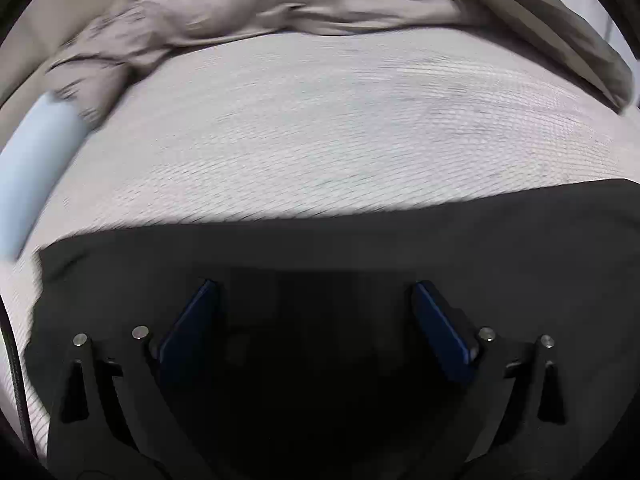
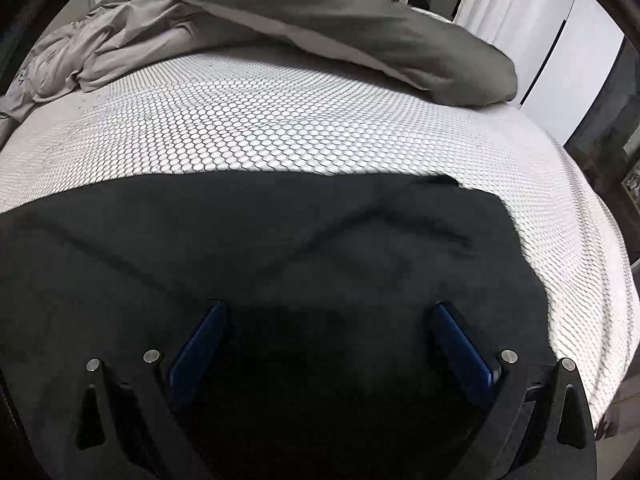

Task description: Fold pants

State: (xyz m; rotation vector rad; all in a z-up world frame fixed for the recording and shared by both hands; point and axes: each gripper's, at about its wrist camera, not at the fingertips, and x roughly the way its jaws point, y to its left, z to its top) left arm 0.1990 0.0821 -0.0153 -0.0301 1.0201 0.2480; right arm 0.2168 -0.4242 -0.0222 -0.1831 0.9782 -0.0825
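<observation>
Black pants [image 1: 320, 248] lie flat on a white textured bed cover; they also show in the right wrist view [image 2: 240, 232], with a straight far edge and a few diagonal creases. My left gripper [image 1: 316, 300] is open just above the black cloth, blue pads [image 1: 188, 328] spread wide, nothing between them. My right gripper [image 2: 328, 320] is open too, hovering over the pants near their right edge, blue pads [image 2: 460, 344] apart and empty.
A crumpled grey blanket [image 1: 248, 4] lies along the far side of the bed, with a grey pillow [image 2: 360, 28] beside it. A pale blue object [image 1: 36, 160] sits at the left. The white bed cover [image 2: 320, 120] stretches beyond the pants; its edge [image 2: 592, 280] drops off right.
</observation>
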